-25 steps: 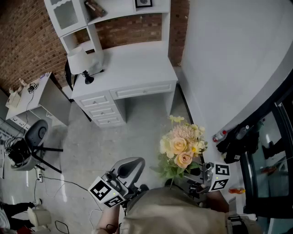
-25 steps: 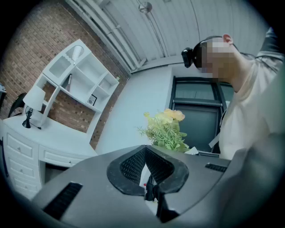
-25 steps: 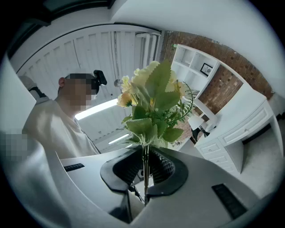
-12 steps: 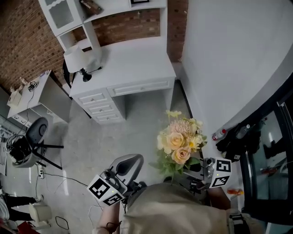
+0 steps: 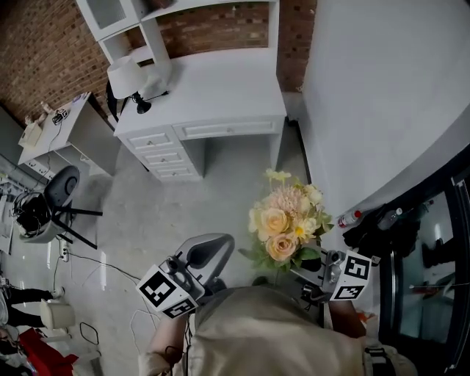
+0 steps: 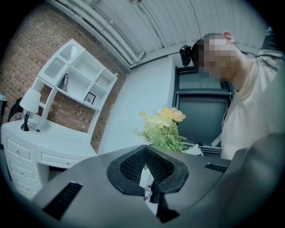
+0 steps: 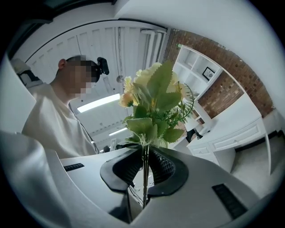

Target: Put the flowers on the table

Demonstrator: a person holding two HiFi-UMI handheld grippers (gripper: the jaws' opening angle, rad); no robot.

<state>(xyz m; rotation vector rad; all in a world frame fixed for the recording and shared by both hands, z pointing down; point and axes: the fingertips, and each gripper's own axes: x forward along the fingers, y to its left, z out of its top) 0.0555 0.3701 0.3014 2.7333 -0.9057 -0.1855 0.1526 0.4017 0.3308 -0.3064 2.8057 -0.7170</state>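
Although the right gripper (image 5: 307,270) had its jaws drawn in to a narrow gap and pressed on the thin stem (image 7: 145,176) of the flowers (image 5: 283,228), that pinch looked like the likeliest thing to fail. The bunch stood upright in the air just in front of the person's chest, with all its blooms and leaves well above the pads. A load that top-heavy could swing round in the grip or slide down through it if the gripper was jolted or tipped.

Beside it, the left gripper (image 5: 208,253) had its jaws closed together on nothing. It gave no support, and it would have had to open before it could steady a slipping stem.

Below and ahead lay open floor (image 5: 183,213). The flowers were well apart from the white table (image 5: 213,81), so anything let go early would have landed on the floor, not on the tabletop.

Farther off, the table brought its own hazards. A lamp (image 5: 128,79) stood at its left rear corner, and a careless swing could have knocked it. No vase could be made out there, so flowers released upright would probably have toppled. Laid too near the front edge, they might have rolled off. The shelves (image 5: 158,15) over the back of the table could also have snagged the tall blooms.
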